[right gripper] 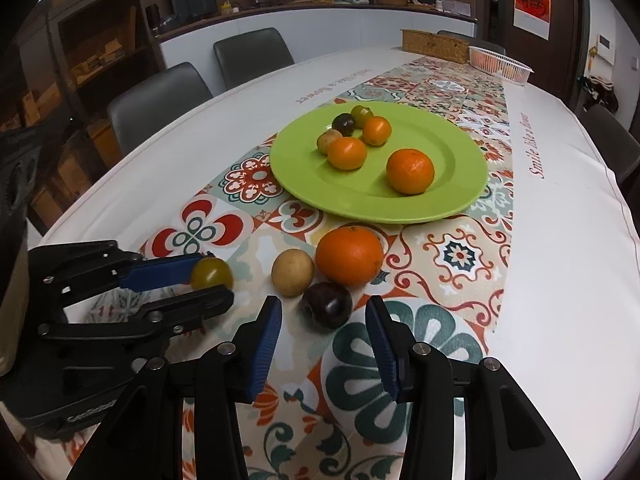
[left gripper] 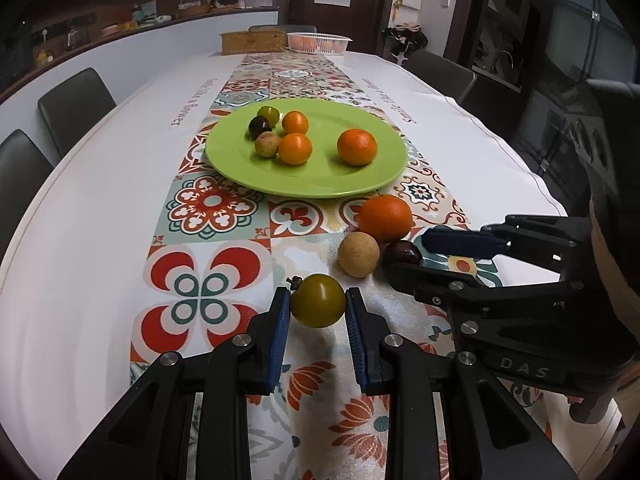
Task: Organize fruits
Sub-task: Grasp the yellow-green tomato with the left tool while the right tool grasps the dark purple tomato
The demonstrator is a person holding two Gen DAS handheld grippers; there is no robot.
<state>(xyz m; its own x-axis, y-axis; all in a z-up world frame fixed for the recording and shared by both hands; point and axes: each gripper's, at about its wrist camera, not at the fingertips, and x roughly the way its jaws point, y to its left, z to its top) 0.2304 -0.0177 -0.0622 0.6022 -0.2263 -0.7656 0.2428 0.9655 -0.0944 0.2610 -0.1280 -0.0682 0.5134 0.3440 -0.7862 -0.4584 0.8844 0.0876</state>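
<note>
A green plate [left gripper: 240, 168] [right gripper: 460, 152] on the patterned runner holds several small fruits and an orange [left gripper: 357, 147] [right gripper: 410, 171]. In front of it on the cloth lie a large orange [left gripper: 385, 218] [right gripper: 349, 255], a tan round fruit [left gripper: 359, 254] [right gripper: 292, 272] and a dark plum [left gripper: 402, 253] [right gripper: 327, 305]. My left gripper [left gripper: 318, 307] [right gripper: 208, 280] is shut on an olive-green fruit [left gripper: 317, 306] [right gripper: 211, 273]. My right gripper [right gripper: 324, 336] [left gripper: 404, 250] is open, its blue pads on either side of the dark plum, not touching it.
A white basket [left gripper: 318, 43] [right gripper: 500, 65] with orange fruit and a wicker box [left gripper: 252, 42] [right gripper: 434, 45] stand at the table's far end. Grey chairs [left gripper: 76, 104] [right gripper: 160, 100] line the left side, another [left gripper: 440, 72] the right. White cloth flanks the runner.
</note>
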